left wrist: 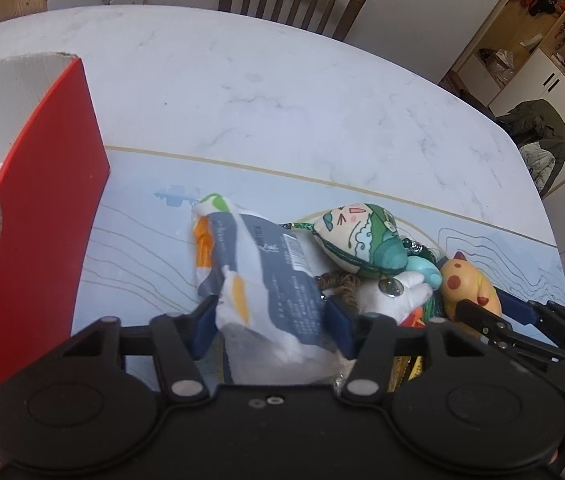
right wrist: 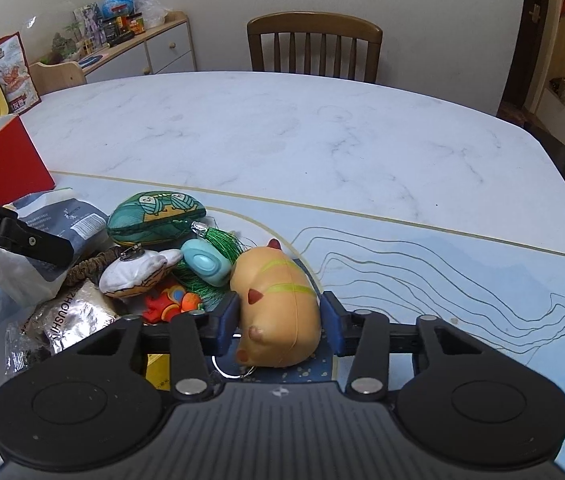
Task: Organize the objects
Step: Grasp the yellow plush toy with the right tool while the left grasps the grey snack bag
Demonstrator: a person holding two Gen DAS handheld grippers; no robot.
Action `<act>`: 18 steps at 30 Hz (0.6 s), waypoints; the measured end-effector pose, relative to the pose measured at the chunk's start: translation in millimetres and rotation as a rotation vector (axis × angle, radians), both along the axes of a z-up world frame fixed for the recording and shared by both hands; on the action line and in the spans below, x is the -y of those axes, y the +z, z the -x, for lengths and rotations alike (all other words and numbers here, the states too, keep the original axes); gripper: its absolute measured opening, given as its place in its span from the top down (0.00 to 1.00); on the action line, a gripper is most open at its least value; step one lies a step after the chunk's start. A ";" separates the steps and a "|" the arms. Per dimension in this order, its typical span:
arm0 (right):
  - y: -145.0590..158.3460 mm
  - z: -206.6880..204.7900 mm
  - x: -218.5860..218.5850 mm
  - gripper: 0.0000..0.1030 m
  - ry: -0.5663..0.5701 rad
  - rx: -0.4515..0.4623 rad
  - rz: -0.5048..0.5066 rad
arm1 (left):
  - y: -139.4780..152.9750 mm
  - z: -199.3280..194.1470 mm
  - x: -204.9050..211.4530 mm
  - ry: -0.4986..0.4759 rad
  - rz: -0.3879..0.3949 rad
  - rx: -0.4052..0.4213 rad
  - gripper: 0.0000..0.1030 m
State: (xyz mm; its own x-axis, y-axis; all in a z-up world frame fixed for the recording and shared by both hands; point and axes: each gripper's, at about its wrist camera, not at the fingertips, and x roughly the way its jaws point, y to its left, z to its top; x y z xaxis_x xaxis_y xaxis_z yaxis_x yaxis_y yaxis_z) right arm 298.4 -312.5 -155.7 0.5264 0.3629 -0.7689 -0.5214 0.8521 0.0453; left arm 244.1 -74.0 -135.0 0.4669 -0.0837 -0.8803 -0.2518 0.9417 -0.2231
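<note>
Between the blue pads of my left claw (left wrist: 272,322) sits one grey-and-white snack packet (left wrist: 258,276), both pads pressed against its sides. Its long axis runs away from the claw toward the far edge of the desk (left wrist: 282,92), with the orange-and-green end farthest from me.

My right claw (right wrist: 280,320) is closed on one yellow squishy cat toy (right wrist: 278,308); the left pad presses its flank and the right pad sits at its other side. The toy lies lengthwise along the claw, its red-tipped ears toward the far edge and its small paws toward me.

Outward from the claws lies a pile on the pale blue mat (right wrist: 462,276) that covers the near part of the desk. In it I count one green pouch printed with yarn balls (right wrist: 156,218), one turquoise oval fob (right wrist: 206,262) resting on a green tassel (right wrist: 224,240), one white plush charm (right wrist: 138,272), one red-and-orange trinket (right wrist: 168,300), and one crinkled silver foil packet (right wrist: 70,316) at the near left. A metal key ring (right wrist: 228,370) shows just under the cat toy.

One red box (left wrist: 38,208) with a white interior stands at the left side of the desk, just beside the snack packet. One wooden chair (right wrist: 314,46) stands behind the far edge.
</note>
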 end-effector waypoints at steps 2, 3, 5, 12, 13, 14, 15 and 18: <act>0.4 0.7 -1.2 0.59 -0.002 0.003 0.007 | 2.0 1.6 1.1 -0.004 -0.010 0.010 0.54; 0.8 0.9 -1.5 0.59 -0.004 0.004 0.009 | 3.4 2.9 1.2 -0.003 -0.015 0.017 0.56; 2.8 2.4 -1.8 0.60 -0.008 0.006 0.009 | 6.4 4.2 -0.1 -0.004 -0.013 0.027 0.58; 22.4 14.1 4.8 0.61 -0.027 0.020 -0.025 | 22.7 16.6 -4.1 -0.003 -0.011 0.064 0.66; 26.5 16.6 5.7 0.61 -0.029 0.024 -0.030 | 25.3 18.9 -5.3 -0.002 -0.010 0.066 0.66; 30.2 18.9 6.5 0.61 -0.030 0.027 -0.035 | 28.8 21.9 -6.2 0.000 -0.007 0.070 0.66; 34.5 21.8 7.0 0.61 -0.030 0.028 -0.040 | 32.9 25.2 -7.2 -0.002 0.000 0.079 0.66; 48.8 31.7 7.4 0.61 -0.026 0.034 -0.060 | 48.0 36.9 -11.0 -0.016 0.013 0.113 0.66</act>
